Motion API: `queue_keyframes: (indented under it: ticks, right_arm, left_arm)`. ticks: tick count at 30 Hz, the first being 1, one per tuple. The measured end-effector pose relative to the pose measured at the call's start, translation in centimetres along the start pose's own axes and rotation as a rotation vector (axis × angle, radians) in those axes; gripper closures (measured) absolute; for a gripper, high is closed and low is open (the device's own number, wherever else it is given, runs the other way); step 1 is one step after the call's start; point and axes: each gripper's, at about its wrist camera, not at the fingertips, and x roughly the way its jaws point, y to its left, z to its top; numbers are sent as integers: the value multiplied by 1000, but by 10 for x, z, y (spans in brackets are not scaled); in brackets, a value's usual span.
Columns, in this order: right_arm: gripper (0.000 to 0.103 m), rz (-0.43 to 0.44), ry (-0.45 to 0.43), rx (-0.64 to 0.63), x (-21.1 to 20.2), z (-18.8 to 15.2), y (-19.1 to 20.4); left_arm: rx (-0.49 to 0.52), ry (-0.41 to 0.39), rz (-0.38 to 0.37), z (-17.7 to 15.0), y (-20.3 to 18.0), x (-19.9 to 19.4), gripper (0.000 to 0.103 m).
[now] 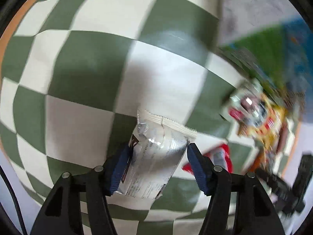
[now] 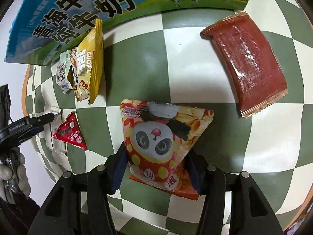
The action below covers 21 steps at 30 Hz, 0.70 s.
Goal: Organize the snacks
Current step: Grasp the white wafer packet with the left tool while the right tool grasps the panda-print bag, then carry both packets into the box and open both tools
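Observation:
My left gripper (image 1: pixel 157 163) is shut on a silver snack packet (image 1: pixel 156 156), held above the green-and-white checked cloth (image 1: pixel 88 58). My right gripper (image 2: pixel 154 168) is shut on a panda-print snack bag (image 2: pixel 162 137) just over the cloth (image 2: pixel 195 74). In the right wrist view a brown-red packet (image 2: pixel 248 66) lies at the upper right, a yellow bag (image 2: pixel 90 66) and a pale packet (image 2: pixel 63 72) lie by the milk carton box (image 2: pixel 78 13), and a small red triangular pack (image 2: pixel 70 133) lies at the left. The left gripper's finger (image 2: pixel 41 118) shows at the left edge, holding the silver packet (image 2: pixel 56 139).
In the blurred left wrist view a pile of snacks (image 1: pixel 260 117) lies at the right beside the green-blue box (image 1: pixel 273 47), with a red pack (image 1: pixel 221 156) near my right finger. The other gripper (image 1: pixel 293 186) shows at the lower right. The cloth's orange edge (image 2: pixel 24 86) runs at the left.

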Motion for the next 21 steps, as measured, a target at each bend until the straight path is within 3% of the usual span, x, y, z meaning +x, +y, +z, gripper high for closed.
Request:
queue_keyframes:
  ticks: [2,4,9,11,12,17,21]
  right_arm:
    - [29,-6,-7,2,-3,3,3]
    - [25,-18,-9,-9,-3,6,7]
    - [25,-53,-14,-23,7,6,15]
    - [35,-73,-39,-29,8,3,21]
    - [46,-89,-51,-41,9,1,26]
    - [48,-70,-28,-63,6,-8,29]
    - [45,-87,-10,-72,16,-15,39]
  left_arm:
    - [28,7,-55,-4,-2,-3,44]
    - [77,14,-56,-9,-8,-4,44]
    - [227,61,112,-19,-38,21,44]
    - [176,39,147,-19,-33,26,47]
    - [134,29,144,-22,-29,27,48]
    - [-38,-50,147,-35,10,19,46]
    - [21,-11,165,-35,13,31,43]
